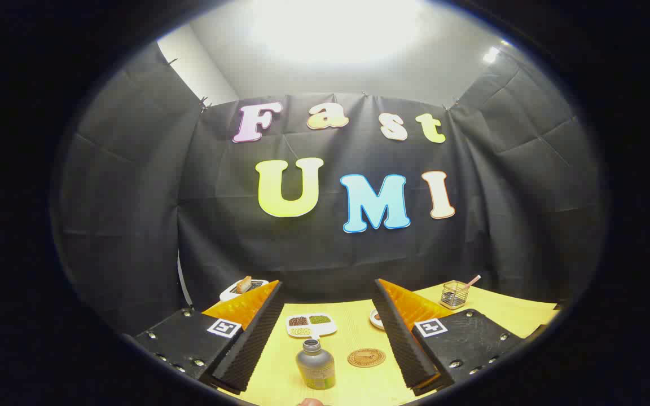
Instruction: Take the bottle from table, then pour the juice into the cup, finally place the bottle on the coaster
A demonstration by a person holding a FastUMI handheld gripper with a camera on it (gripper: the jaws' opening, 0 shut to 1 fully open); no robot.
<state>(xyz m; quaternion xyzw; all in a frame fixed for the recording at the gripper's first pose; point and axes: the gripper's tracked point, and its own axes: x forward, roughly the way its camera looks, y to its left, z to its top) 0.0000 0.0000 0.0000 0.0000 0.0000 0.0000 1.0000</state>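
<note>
A small grey bottle with a green label stands upright on the yellow table, between my two fingers and nearer the left one. A round brown coaster lies flat just to its right. My gripper is open, its ribbed black pads wide apart with nothing pressed between them. A white round cup peeks out from behind the right finger, mostly hidden by it.
A white divided dish with brown and green grains sits beyond the bottle. A wire basket with a pink-handled tool stands at the far right. A white tray with something brown on it sits at the far left.
</note>
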